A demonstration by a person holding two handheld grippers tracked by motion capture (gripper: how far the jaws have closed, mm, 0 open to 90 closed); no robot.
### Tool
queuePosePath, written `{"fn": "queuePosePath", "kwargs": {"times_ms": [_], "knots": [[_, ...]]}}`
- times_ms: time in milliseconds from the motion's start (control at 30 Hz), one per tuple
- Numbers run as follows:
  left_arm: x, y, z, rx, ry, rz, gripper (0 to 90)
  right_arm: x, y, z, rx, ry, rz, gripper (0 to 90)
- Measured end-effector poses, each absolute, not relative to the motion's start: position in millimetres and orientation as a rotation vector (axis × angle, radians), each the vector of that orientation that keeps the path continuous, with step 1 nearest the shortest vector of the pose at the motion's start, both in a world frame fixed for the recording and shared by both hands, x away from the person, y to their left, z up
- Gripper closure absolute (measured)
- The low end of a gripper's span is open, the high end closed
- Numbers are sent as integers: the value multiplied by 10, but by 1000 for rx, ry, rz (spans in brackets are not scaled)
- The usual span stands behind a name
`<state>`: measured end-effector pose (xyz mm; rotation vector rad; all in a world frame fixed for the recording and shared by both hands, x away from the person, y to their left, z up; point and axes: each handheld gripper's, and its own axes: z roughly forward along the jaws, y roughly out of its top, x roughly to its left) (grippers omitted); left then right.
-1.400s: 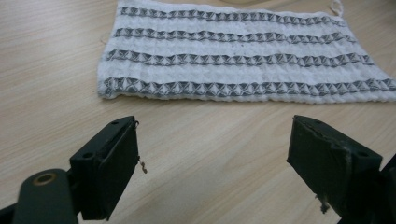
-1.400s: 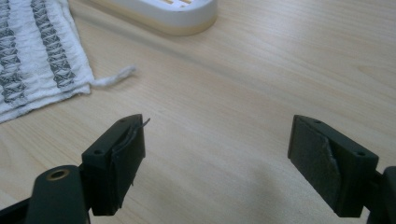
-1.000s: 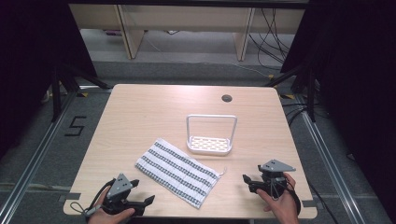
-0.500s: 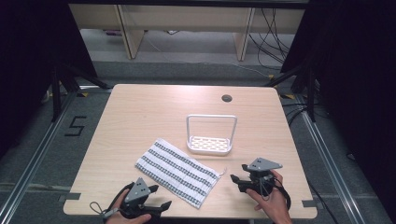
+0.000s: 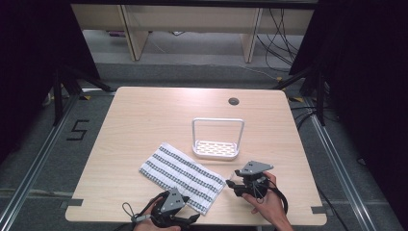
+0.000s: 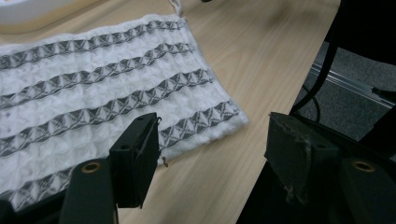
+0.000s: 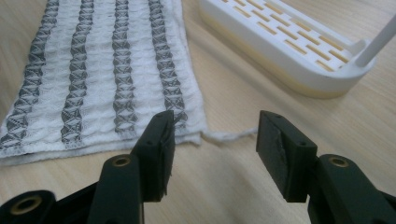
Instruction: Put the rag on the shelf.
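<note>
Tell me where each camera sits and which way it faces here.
High view: above the person's side, looking forward and down on the table; both hands, left gripper and right gripper show.
Left gripper view: between its open jaws, toward the towel corner at the table edge.
Right gripper view: between its open jaws, toward the towel's loop corner and the white rack.
All three views share the towel.

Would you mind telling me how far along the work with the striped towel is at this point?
Nothing looks done yet: the striped towel lies flat on the table, unfolded. In hand: the left gripper and right gripper sit at its near corners, jaws just closing, with no cloth pinched so far. Left: gripping the corners and whatever follows, perhaps folding. The white rack stands beside it.
</note>
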<state>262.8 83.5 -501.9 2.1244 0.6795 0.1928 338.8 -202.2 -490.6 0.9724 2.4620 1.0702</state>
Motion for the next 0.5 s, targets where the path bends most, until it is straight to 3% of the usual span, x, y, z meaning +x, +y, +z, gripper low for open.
{"fn": "queuePosePath", "kwargs": {"times_ms": [500], "knots": [[2683, 524, -5088, 2168, 629, 188, 413, 3500, -1805, -5003, 963, 2513, 1053, 513]]}}
